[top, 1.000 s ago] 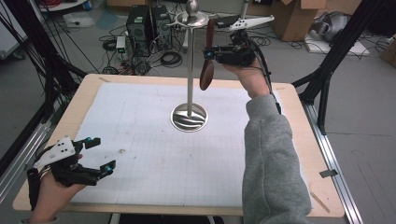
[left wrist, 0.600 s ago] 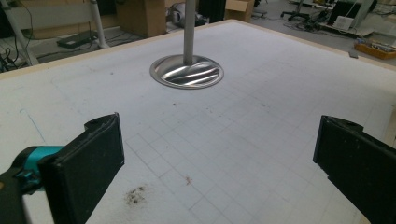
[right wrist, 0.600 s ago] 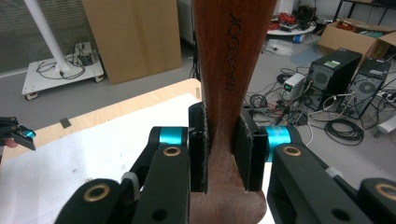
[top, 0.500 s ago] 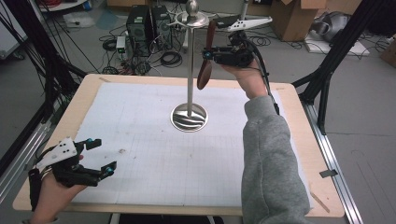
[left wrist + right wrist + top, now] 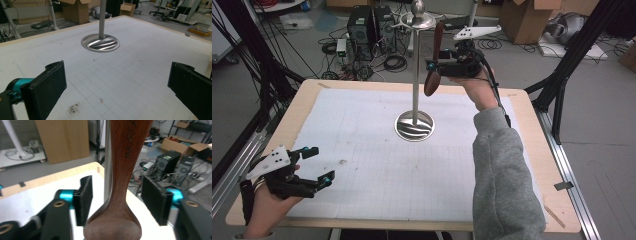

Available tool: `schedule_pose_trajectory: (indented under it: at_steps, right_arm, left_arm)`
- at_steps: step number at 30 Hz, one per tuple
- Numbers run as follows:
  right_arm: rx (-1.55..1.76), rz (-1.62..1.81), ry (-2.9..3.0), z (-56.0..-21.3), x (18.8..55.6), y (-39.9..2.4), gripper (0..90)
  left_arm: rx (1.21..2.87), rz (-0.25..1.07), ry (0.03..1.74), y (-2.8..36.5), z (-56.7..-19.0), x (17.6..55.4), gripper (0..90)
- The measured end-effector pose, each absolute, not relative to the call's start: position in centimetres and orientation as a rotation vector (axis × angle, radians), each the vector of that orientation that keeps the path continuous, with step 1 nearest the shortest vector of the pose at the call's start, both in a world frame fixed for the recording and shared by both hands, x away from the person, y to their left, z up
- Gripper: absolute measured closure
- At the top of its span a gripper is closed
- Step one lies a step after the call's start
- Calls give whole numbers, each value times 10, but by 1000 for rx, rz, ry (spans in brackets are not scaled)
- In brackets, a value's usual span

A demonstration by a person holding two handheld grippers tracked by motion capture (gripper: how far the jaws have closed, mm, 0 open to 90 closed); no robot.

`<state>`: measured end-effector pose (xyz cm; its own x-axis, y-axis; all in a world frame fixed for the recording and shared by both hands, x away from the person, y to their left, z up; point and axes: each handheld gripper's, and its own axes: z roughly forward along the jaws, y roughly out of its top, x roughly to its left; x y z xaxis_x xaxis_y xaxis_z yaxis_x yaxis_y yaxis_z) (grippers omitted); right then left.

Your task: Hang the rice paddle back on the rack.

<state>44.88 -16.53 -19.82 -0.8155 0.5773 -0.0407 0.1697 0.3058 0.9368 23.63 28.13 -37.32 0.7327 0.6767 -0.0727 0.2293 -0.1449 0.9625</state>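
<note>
Now the right tongs have just been opening, spoon between them untouched; back away slowly so it hangs on the stand. Left tongs stay apart.

1. Stand upright on mat, toward far middle of table
2. Spoon hanging from stand top, right of pole
3. Boxes on floor behind table
</note>
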Motion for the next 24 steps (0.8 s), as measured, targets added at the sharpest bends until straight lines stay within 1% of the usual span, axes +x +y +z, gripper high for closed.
schedule_pose_trajectory:
  at_steps: [3,5,8,13,18,24]
  right_arm:
    - [671,1530,2187,-199,447,-166,365]
    - [670,1522,2184,-199,447,-167,331]
    - [683,1517,2169,-200,445,-172,246]
    - [702,1547,2174,-205,445,-181,137]
    - [715,1566,2215,-211,444,-190,118]
    - [715,1594,2202,-215,440,-202,114]
  left_arm:
    - [1710,455,729,282,-373,236,23]
    - [1710,453,732,282,-374,237,23]
    - [1717,449,733,281,-375,238,23]
    - [1723,437,730,278,-376,241,23]
    - [1691,379,713,272,-375,244,23]
    - [1685,377,698,267,-373,249,23]
